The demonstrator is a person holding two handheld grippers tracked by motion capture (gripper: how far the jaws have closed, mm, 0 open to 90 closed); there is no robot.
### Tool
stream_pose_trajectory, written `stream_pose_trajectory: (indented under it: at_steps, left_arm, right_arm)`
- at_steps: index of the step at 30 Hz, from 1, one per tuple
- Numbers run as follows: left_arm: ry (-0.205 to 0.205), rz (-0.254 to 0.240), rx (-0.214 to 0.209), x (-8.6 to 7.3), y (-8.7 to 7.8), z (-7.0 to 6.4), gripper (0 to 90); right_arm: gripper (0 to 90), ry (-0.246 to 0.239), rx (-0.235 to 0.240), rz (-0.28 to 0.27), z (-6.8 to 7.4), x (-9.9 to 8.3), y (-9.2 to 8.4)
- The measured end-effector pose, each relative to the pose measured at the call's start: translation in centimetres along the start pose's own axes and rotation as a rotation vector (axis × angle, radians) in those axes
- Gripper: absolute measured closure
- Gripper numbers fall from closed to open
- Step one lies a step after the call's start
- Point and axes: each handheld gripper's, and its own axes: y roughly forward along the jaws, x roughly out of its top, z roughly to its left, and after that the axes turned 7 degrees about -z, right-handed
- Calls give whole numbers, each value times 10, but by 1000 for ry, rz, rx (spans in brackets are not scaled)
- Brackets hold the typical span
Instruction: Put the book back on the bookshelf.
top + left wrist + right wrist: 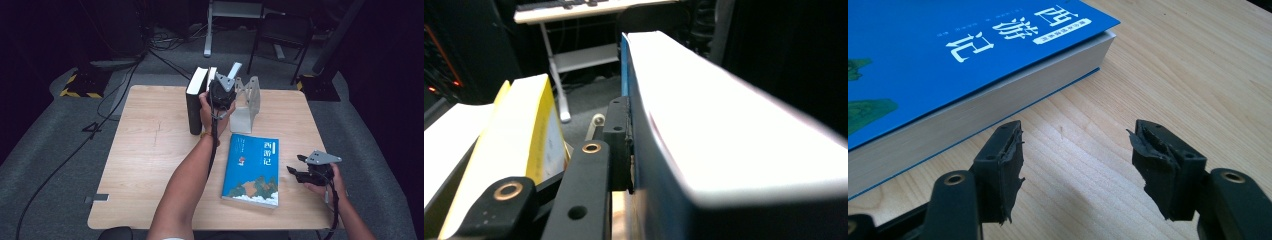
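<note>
Several books in play on the worktop point(150, 150). Clamped the left gripper point(221, 95) on a thick blue-covered book point(724, 140) at the upper middle of the high view, near pad flat against the cover, far jaw hidden behind the block of pages; judged a wide grip on the book rather than an open gripper. Held it upright, presumably to slot it into the standing row beside the yellow book point(531, 135) and the dark book point(194, 107), with the metal bookend point(250, 100) just to the right to stop that row from toppling. Noted the flat blue book point(252, 170) right of centre, cover up, probably next to be stood up. Rested the right gripper point(295, 172) low at the lower right, just beside that book's edge, jaws parted about halfway and empty over bare wood. Likely parked there to stay clear of the standing row.
</note>
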Motion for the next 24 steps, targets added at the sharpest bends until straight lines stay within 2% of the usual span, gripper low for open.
stream_pose_trajectory:
  at_steps: [2,3,4,7,8,9,11,14,16,18,20,22,23,24]
  left_arm:
    - [34,0,-9,1,-5,0,701]
    - [34,0,-9,1,-5,0,693]
    - [65,10,-15,2,-9,0,683]
    - [66,12,-35,4,-16,2,675]
    - [65,20,-53,5,-19,4,675]
    - [68,31,-67,6,-21,6,676]
    - [99,69,-78,8,-24,7,678]
    - [139,125,-82,11,-26,8,680]
    - [152,150,-79,13,-25,8,695]
    - [149,161,-77,15,-24,9,720]
    - [136,147,-68,14,-23,9,730]
    - [95,118,-56,13,-22,10,731]
    - [61,102,-51,12,-21,11,732]
    - [61,102,-51,12,-21,11,732]
  right_arm:
    - [377,3,-1,2,0,0,0]
    - [377,3,-1,2,0,0,0]
    - [376,1,1,5,0,0,0]
    - [376,2,2,4,0,0,0]
    - [375,2,4,5,0,0,0]
    - [375,1,4,8,0,0,0]
    - [375,0,5,11,1,1,0]
    - [370,-5,9,14,2,2,0]
    - [369,-4,8,20,1,2,0]
    - [369,1,10,26,1,1,0]
    - [369,0,12,32,1,1,1]
    - [369,-1,20,42,1,1,2]
    - [369,-2,24,44,1,1,2]
    - [369,-2,24,44,1,1,2]
